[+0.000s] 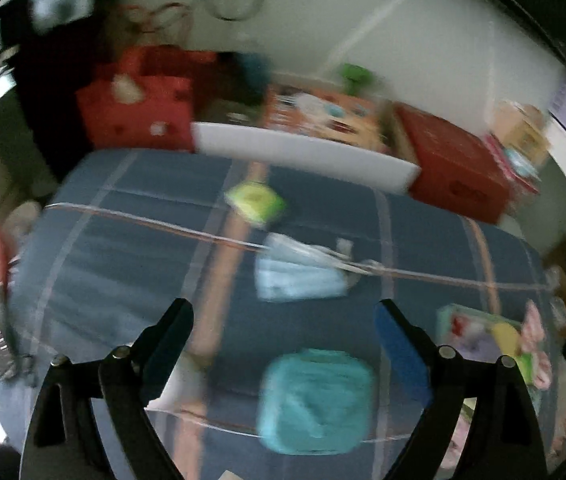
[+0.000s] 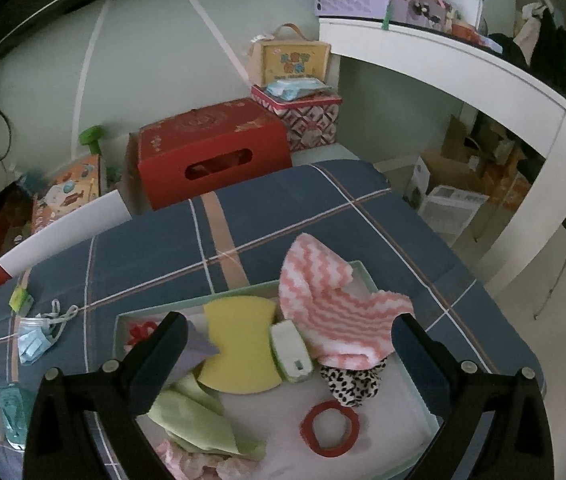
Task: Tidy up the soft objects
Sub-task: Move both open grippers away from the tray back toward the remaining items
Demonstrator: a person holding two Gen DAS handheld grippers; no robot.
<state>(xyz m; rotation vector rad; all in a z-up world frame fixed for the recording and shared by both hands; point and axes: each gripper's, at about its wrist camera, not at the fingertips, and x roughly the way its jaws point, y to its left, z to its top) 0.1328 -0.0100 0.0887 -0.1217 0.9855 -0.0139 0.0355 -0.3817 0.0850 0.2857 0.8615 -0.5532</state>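
A shallow pale-green box (image 2: 239,292) lies on the blue plaid bed (image 2: 283,208). It holds a yellow sponge (image 2: 239,344), a pink-and-white striped cloth (image 2: 335,308), a white-and-green pad (image 2: 291,352), a leopard scrunchie (image 2: 351,384), a red ring (image 2: 331,428) and a green cloth (image 2: 199,416). My right gripper (image 2: 289,322) hangs open above them, holding nothing. On the bed outside the box lie a light blue face mask (image 1: 295,276), a teal soft pouch (image 1: 315,400) and a small yellow-green item (image 1: 255,200). My left gripper (image 1: 283,320) is open over the pouch, not touching it; this view is blurred.
A red carton (image 2: 211,148) and a patterned tin (image 2: 303,116) stand past the bed's far edge. A white rail (image 2: 63,228) runs along that edge. A white desk (image 2: 483,68) curves at the right, with boxes beneath it. A red bag (image 1: 135,108) sits at the far left.
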